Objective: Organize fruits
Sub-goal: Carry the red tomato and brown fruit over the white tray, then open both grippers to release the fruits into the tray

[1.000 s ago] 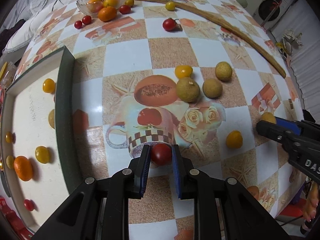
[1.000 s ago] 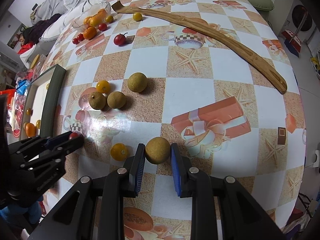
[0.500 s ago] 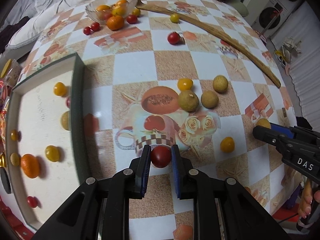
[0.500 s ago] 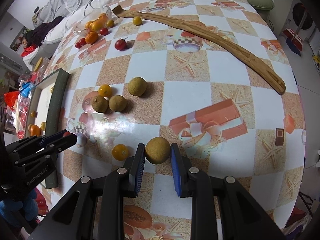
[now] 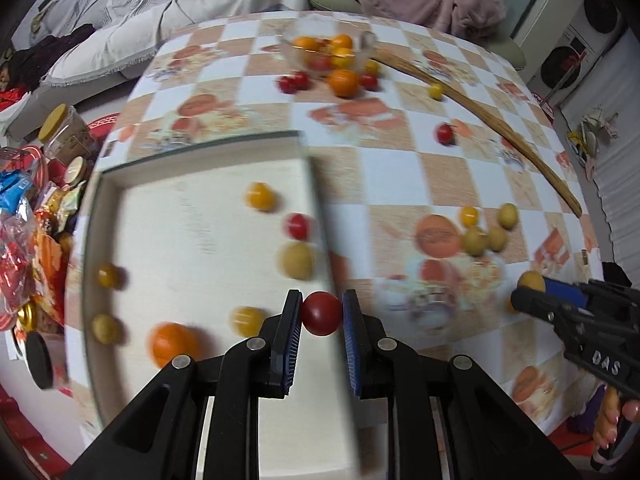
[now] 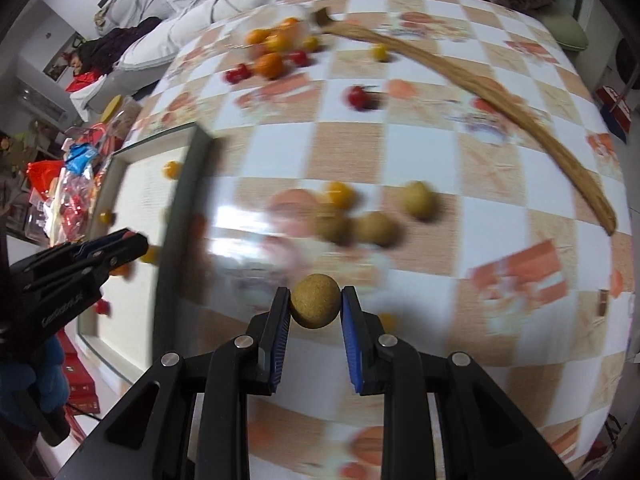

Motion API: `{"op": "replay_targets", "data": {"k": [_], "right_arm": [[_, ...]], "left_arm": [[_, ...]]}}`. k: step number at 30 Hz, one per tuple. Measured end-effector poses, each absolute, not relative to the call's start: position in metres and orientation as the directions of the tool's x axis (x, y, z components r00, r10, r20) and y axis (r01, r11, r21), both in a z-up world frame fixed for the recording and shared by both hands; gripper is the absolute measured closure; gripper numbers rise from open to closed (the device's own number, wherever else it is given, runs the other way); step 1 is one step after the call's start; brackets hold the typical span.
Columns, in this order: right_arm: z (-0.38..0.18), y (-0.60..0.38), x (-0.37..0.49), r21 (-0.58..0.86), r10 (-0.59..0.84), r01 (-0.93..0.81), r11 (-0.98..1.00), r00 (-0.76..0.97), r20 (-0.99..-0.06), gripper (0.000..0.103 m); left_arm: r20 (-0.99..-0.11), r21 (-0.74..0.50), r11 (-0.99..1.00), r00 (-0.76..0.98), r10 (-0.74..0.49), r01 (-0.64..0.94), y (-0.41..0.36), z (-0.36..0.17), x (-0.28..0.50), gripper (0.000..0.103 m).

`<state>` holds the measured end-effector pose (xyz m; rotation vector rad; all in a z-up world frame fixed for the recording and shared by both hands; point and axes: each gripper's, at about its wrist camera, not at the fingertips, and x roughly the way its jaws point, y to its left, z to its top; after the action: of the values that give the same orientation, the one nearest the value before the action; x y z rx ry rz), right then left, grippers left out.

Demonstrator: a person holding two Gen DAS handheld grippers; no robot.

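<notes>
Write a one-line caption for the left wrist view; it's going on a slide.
Left gripper carries a red cherry tomato over the edge of the fruit tray.

Left wrist view steeply down over the tray [image 5: 200, 208], right wrist view down beside tray [image 6: 176, 216], both close above counter [image 5: 392, 176], sharing tray.

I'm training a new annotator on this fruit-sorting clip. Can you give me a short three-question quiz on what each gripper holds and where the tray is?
1. True or false: the left gripper is shut on a red cherry tomato.
2. What does the right gripper hold? A) an orange B) a brown round fruit C) nothing
3. Fill in: in the left wrist view, the tray lies to the ___ of the held tomato.

Key: 1 true; 2 B; 3 left
</notes>
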<state>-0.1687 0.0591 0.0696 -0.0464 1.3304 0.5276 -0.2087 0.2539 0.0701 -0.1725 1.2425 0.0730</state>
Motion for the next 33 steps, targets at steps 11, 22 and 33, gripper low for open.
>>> {"op": "replay_targets", "data": {"k": [11,22,33], "right_arm": [[0.065,0.188,-0.223,0.314,0.37,-0.383,0.869,0.082,-0.925,0.075],[0.033,0.24,-0.252,0.22,0.265,-0.409,0.886,0.057,-0.962,0.075],[0.022,0.271,-0.277,0.102,0.183,-0.558,0.823,0.091,-0.979,0.031]], "left_arm": [[-0.955,-0.052,0.994,0.296,-0.021,-0.097,0.359,0.048,-0.193,0.081],[-0.962,-0.04,0.998,0.271,-0.024,-0.054,0.377,0.017,-0.175,0.081],[-0.959,0.034,0.999,0.28,0.038,-0.019,0.372,0.016,-0.174,0.048]]}}
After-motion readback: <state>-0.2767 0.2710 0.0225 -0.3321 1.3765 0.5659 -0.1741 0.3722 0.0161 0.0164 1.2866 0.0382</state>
